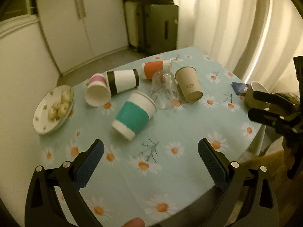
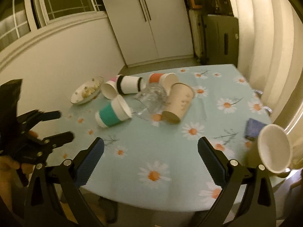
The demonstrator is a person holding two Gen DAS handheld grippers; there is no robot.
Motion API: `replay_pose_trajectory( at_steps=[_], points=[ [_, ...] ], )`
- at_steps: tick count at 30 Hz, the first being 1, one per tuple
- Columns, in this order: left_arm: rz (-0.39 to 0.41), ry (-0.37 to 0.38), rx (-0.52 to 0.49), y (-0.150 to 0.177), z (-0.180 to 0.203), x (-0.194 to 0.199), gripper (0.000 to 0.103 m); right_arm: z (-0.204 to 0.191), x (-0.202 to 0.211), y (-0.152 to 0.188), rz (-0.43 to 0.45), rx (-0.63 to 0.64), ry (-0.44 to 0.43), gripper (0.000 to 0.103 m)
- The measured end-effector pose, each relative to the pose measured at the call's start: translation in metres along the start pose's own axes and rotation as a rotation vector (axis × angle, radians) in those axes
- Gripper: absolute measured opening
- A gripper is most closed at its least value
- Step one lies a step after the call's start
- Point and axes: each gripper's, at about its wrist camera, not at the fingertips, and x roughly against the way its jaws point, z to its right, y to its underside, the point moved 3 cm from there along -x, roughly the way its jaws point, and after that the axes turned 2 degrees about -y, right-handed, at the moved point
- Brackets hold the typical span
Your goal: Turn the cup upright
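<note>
Both grippers hover over the table's near edge — left gripper point(image 1: 151, 162) and right gripper point(image 2: 151, 161) spread wide, empty. The teal cup point(image 1: 134, 115) lies tipped mid-table; the kraft cup point(image 1: 188, 86) bears small print, perhaps unreadable.

text: none legible | kraft paper cup point(image 1: 189, 87): print too blurred

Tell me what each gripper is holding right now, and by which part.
Nothing is held. The left gripper and the right gripper are both open above the tablecloth, short of the cups; the teal cup lies untouched on its side.
</note>
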Motion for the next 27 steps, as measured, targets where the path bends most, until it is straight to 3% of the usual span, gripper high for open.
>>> replay_pose_trajectory(
  at_steps=[5,9,13,16,19,22,24,27],
  points=[
    [-0.1,0.033,-0.107,-0.025,-0.01,-0.03,0.094,-0.005,-0.025,-0.008,-0.059,-0.108,-0.093,0.097],
    [-0.183,0.044,-0.191,-0.031,-0.011,-0.062,0.083,0.001,-0.04,-0.011,-0.091,-0.178,-0.138,0.092],
    [-0.259,0.054,-0.258,-0.034,-0.013,-0.097,0.081,0.015,-0.055,-0.014,-0.123,-0.251,-0.185,0.089],
    [-0.301,0.048,-0.285,-0.039,-0.017,-0.116,0.081,0.019,-0.064,-0.013,-0.144,-0.249,-0.182,0.084],
    [-0.342,0.045,-0.31,-0.042,-0.022,-0.134,0.072,0.026,-0.07,-0.01,-0.168,-0.282,-0.208,0.084],
    [-0.365,0.043,-0.319,-0.045,-0.025,-0.144,0.071,0.03,-0.074,-0.01,-0.187,-0.307,-0.23,0.083],
    [-0.389,0.042,-0.332,-0.045,-0.027,-0.15,0.064,0.03,-0.073,-0.011,-0.19,-0.311,-0.234,0.083],
    [-0.41,0.041,-0.344,-0.047,-0.027,-0.156,0.064,0.032,-0.072,-0.012,-0.196,-0.312,-0.237,0.083]
  ],
)
